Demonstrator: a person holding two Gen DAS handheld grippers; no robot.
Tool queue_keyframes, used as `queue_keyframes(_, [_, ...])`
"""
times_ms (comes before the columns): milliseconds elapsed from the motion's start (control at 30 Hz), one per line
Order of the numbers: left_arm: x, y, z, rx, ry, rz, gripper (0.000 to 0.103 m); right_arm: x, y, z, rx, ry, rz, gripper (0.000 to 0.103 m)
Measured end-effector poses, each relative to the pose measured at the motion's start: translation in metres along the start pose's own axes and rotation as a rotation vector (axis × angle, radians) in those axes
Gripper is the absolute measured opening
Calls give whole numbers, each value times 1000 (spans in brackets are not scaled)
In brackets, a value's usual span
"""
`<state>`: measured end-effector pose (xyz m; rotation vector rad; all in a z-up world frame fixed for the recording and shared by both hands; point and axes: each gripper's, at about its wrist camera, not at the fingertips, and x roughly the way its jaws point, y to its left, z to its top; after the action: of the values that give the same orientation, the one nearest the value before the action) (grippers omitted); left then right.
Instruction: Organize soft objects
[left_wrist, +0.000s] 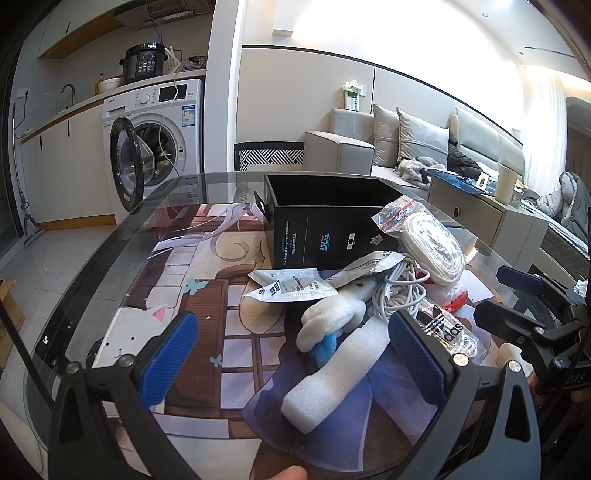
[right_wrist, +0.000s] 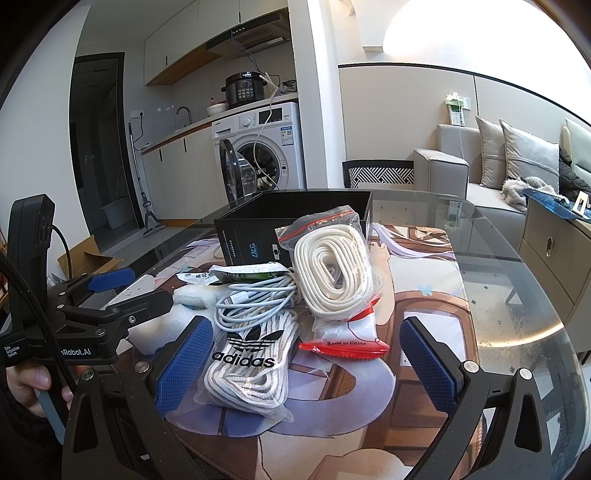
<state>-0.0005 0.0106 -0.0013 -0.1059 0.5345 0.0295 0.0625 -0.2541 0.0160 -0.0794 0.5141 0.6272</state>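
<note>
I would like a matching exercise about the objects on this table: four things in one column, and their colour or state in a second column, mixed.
Things:
1. box
2. adidas bag
3. foam block
4. loose cable

States:
A. plain white, lying on the mat
B. black, open at the top
C. unbagged coil
D. clear, holding striped laces

Pairs: 1-B, 2-D, 3-A, 4-C

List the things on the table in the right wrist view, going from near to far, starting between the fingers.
adidas bag of laces → coiled white cable → bag of cream rope → open black box.
</note>
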Motion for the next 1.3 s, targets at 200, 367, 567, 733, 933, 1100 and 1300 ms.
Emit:
queue_keyframes(200, [0,0,0,0,1,-2,103,2,0,-2,0,0,0,103])
queue_keyframes(367, [-2,0,2,1,-3,-4,103,4,1,-2,-1,-6,-5,103])
queue_keyframes(567, [-3,-2,5,9,-15,-9,103,3,4,6,-2,4,-6,103])
queue_keyframes(733, [0,0,7,8,-9,-15,103,2,0,15,-7,6,7,103])
queue_keyframes(933, [1,-1,10,12,-10,-27,103,14,-2,25,-23,64,15,103])
queue_keyframes(1100, [6,-3,12,38,12,-29,103,24,-1,30,-43,88,9,103])
queue_keyframes(1300, [10,-1,14,46,25,-39,103,35,-3,37,-51,120,34,103])
